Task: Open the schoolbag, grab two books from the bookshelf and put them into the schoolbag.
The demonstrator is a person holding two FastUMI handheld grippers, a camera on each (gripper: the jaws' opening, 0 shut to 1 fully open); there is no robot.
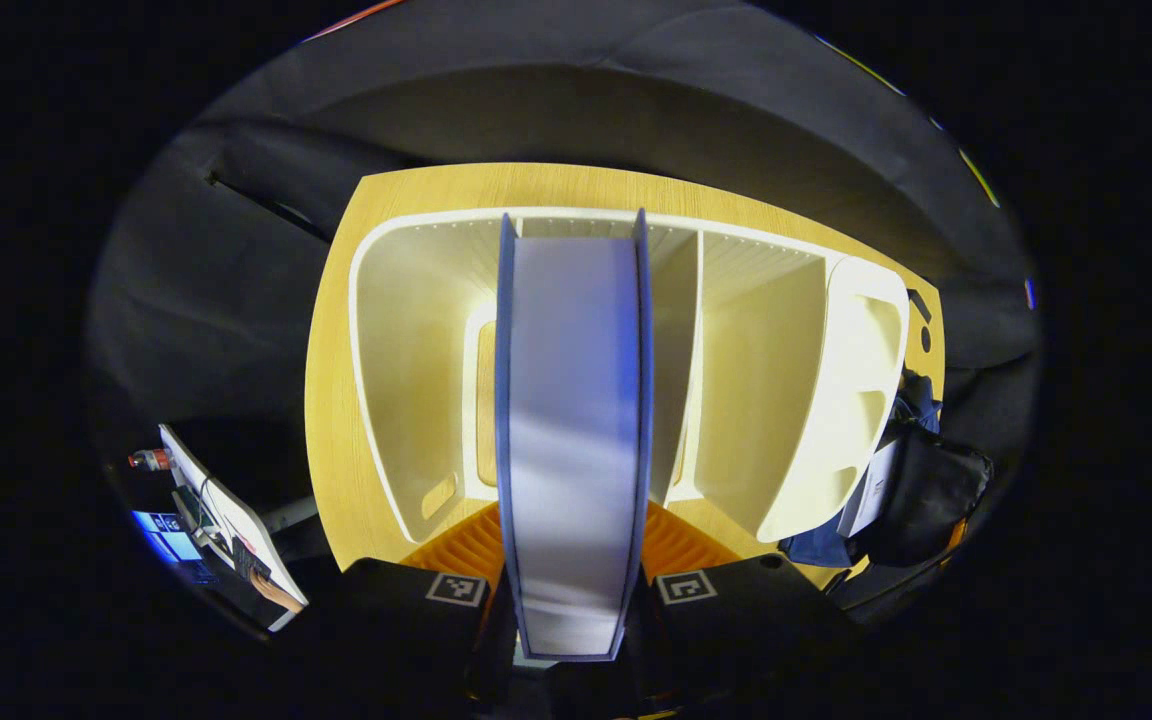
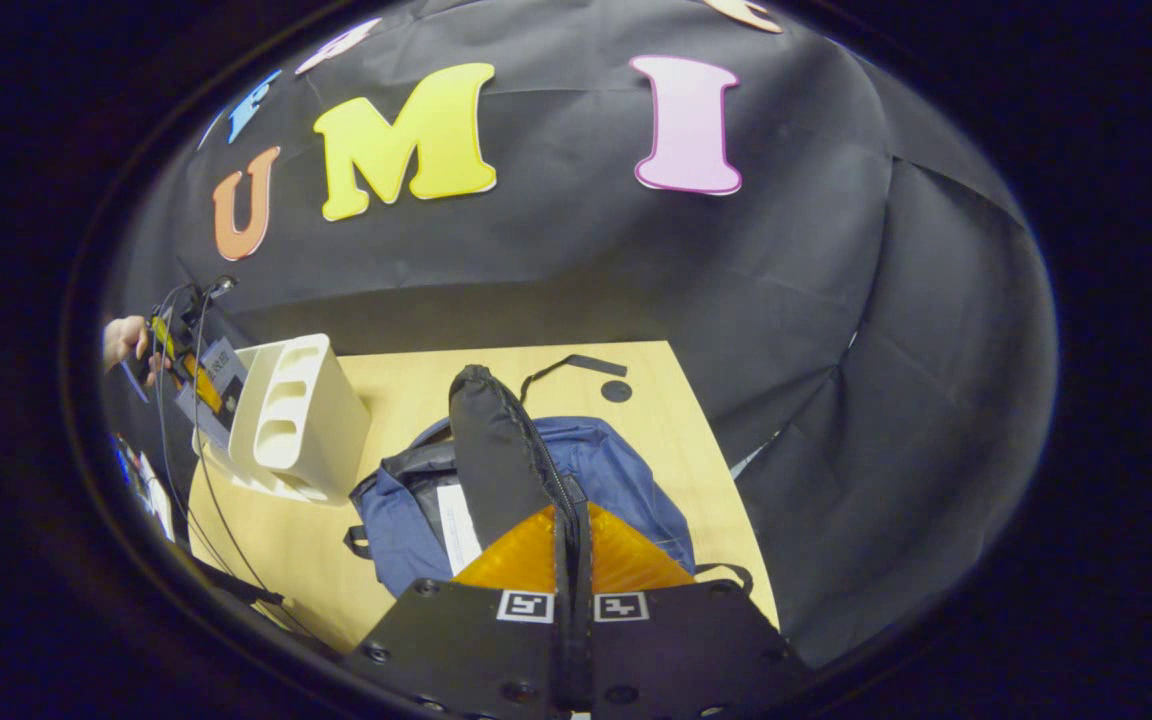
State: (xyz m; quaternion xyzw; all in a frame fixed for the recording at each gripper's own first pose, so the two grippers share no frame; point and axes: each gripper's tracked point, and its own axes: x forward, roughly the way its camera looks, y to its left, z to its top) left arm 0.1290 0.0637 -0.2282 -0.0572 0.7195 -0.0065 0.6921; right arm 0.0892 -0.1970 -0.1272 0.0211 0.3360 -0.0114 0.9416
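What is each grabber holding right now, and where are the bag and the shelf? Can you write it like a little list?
left gripper: shut on a book, held upright in front of the bookshelf
right gripper: shut on the schoolbag's black flap, lifting it up
schoolbag: blue, lying on the table, open, something white inside
bookshelf: white, standing on the table, its slots look empty
table: light wood
bag to shelf: bag lies beside the shelf
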